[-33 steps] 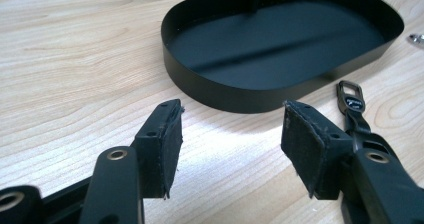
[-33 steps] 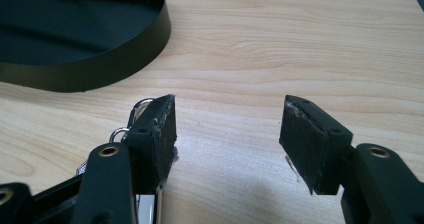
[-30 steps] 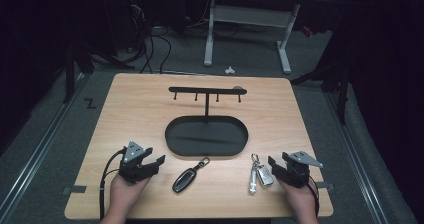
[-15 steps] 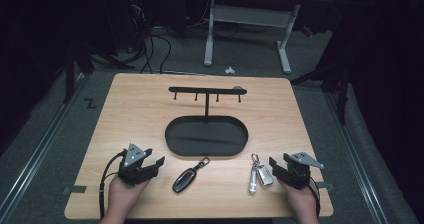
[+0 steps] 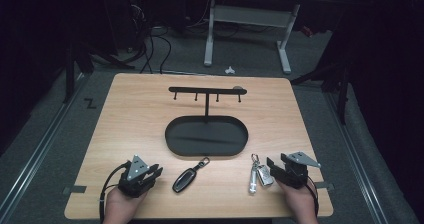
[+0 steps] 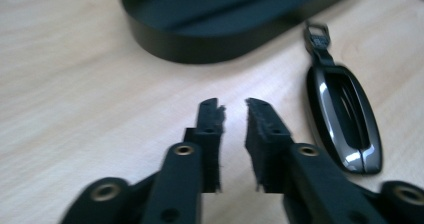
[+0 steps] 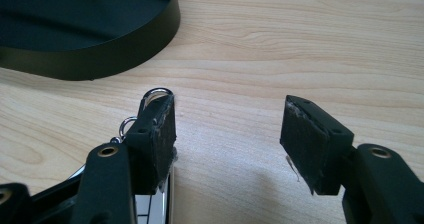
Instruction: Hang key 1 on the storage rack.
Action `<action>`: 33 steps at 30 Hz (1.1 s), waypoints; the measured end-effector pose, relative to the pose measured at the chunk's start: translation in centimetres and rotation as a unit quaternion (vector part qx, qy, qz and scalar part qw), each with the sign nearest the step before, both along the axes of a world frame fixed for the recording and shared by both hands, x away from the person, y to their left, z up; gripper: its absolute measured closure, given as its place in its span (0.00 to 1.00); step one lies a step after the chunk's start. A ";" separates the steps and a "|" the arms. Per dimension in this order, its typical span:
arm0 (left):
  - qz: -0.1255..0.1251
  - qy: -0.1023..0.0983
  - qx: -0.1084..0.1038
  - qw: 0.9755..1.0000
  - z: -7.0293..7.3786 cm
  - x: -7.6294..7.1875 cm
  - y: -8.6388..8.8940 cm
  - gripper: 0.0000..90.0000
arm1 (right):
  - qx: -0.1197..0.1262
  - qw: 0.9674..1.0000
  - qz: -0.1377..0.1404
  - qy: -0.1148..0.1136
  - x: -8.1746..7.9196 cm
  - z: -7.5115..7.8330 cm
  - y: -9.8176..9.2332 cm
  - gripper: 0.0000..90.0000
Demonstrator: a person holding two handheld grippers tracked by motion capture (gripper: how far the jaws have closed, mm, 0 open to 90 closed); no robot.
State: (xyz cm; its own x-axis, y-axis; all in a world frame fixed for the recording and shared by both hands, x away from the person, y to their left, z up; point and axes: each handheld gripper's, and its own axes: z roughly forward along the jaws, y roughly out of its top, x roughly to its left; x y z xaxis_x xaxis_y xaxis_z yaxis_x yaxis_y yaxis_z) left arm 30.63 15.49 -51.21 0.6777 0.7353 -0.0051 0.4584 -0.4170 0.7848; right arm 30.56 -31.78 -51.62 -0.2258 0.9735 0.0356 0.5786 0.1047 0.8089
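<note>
Near the front edge of the light wooden tabletop [image 5: 130,114], two hands each hold a black two-jaw gripper. The left gripper [image 5: 141,176] rests close to the front left corner; in the left gripper view its jaws stand slightly apart with nothing between them. Just beside it, toward the middle, lies a dark glossy car key fob with a small strap ring [image 5: 188,176]. The right gripper [image 5: 279,168] sits close to the front right corner, its jaws spread wide and empty. A silver bunch of keys on rings [image 5: 259,174] lies just beside its left jaw. At the middle of the tabletop stands a black oval metal tray [image 5: 172,139], and from its far side rises a black T-shaped stand with small hooks [image 5: 206,90].
</note>
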 end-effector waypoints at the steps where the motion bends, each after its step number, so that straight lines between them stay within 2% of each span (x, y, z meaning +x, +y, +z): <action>1: 0.000 0.000 0.000 1.000 0.0 0.0 0.0 0.93 | 0.000 1.000 0.000 0.000 0.0 0.0 0.0 0.44; 4: -0.016 0.016 0.011 1.000 -0.3 -0.1 -0.9 0.99 | -0.002 1.000 0.005 -0.002 0.0 0.0 0.1 0.44; 5: -0.030 0.024 0.025 0.999 -0.5 -0.2 -1.7 1.00 | -0.001 1.000 0.005 0.000 0.0 -0.1 0.2 0.44; 11: -0.048 0.032 0.046 0.997 -0.8 -0.5 -3.3 1.00 | 0.001 1.000 0.006 0.001 0.0 -0.1 0.1 0.44; 13: -0.058 0.036 0.047 0.997 -0.9 -0.6 -3.8 1.00 | 0.001 1.000 0.007 0.002 0.0 -0.1 0.1 0.44; 20: -0.093 0.033 0.055 0.994 -1.0 -1.5 -6.2 1.00 | 0.000 1.000 0.009 0.002 0.0 -0.2 0.2 0.44; 25: -0.122 0.032 0.064 0.990 -1.1 -1.9 -9.0 1.00 | 0.000 1.000 0.009 0.004 0.0 -0.2 0.3 0.44; 30: -0.157 0.028 0.061 0.985 -0.7 -2.4 -11.9 1.00 | -0.001 1.000 0.008 0.002 0.0 -0.1 0.3 0.44; 33: -0.165 0.027 0.055 0.984 -0.6 -2.2 -12.9 1.00 | -0.001 1.000 0.009 0.002 0.0 -0.2 0.3 0.44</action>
State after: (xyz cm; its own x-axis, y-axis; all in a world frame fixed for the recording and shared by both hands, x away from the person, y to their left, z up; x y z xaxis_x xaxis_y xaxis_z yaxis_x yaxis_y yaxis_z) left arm 28.43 2.56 -51.83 0.8804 0.4738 0.0192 0.3243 -0.6311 0.7047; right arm 30.54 -31.52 -51.79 -0.2433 0.9693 0.0344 0.5806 0.1171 0.8057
